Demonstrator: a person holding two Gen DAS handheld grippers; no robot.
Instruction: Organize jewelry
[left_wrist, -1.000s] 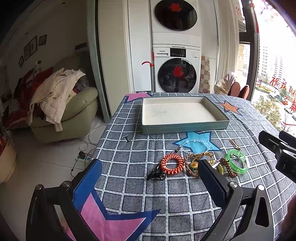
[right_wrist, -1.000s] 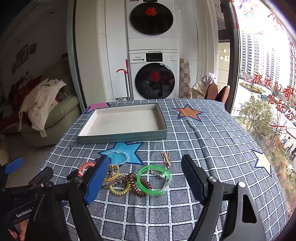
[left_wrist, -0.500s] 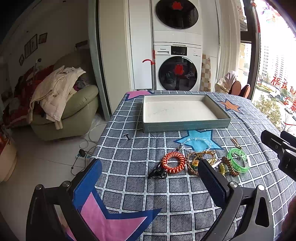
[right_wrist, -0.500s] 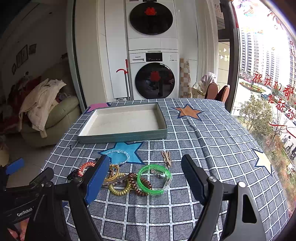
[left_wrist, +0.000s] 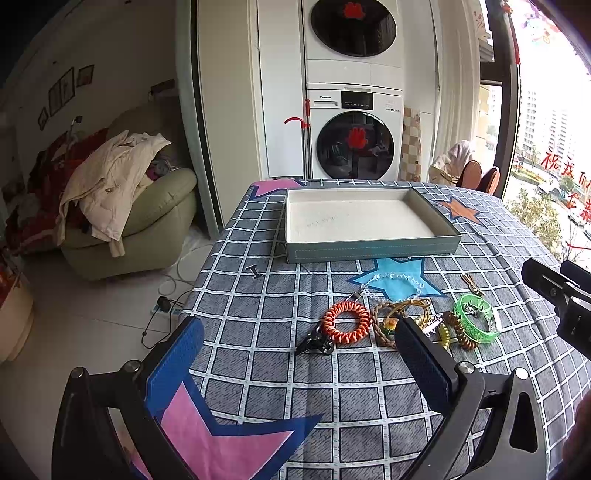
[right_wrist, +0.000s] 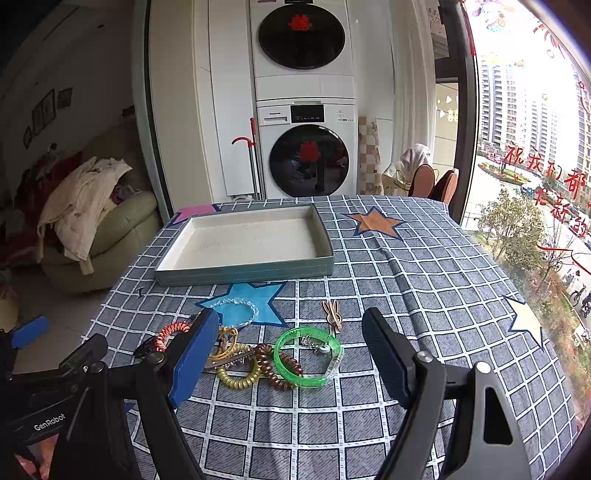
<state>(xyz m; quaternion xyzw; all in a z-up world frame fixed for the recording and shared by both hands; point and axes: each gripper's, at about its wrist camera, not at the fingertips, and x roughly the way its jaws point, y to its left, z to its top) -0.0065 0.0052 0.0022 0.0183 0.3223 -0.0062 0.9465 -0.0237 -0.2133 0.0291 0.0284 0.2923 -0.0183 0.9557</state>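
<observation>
A shallow teal tray (left_wrist: 369, 251) (right_wrist: 243, 273) with a pale, bare inside sits at the far middle of the checked tablecloth. In front of it lies a cluster of jewelry: an orange coil bracelet (left_wrist: 345, 322) (right_wrist: 170, 332), a clear bead bracelet (left_wrist: 393, 282) (right_wrist: 236, 310), a braided cord piece (left_wrist: 384, 325), a yellow coil (right_wrist: 236, 376), a brown coil (right_wrist: 275, 365) and a green bangle (left_wrist: 474, 323) (right_wrist: 308, 356). My left gripper (left_wrist: 299, 365) hovers open just short of the orange coil, nothing between its fingers. My right gripper (right_wrist: 290, 362) stands open around the green bangle and coils without touching them.
A black clip (left_wrist: 314, 343) lies beside the orange coil, a tan hair clip (right_wrist: 332, 312) right of the blue star, and a small pin (left_wrist: 253, 271) near the table's left edge. Beyond the table are stacked washing machines (right_wrist: 306, 147), an armchair with clothes (left_wrist: 122, 210) and a window.
</observation>
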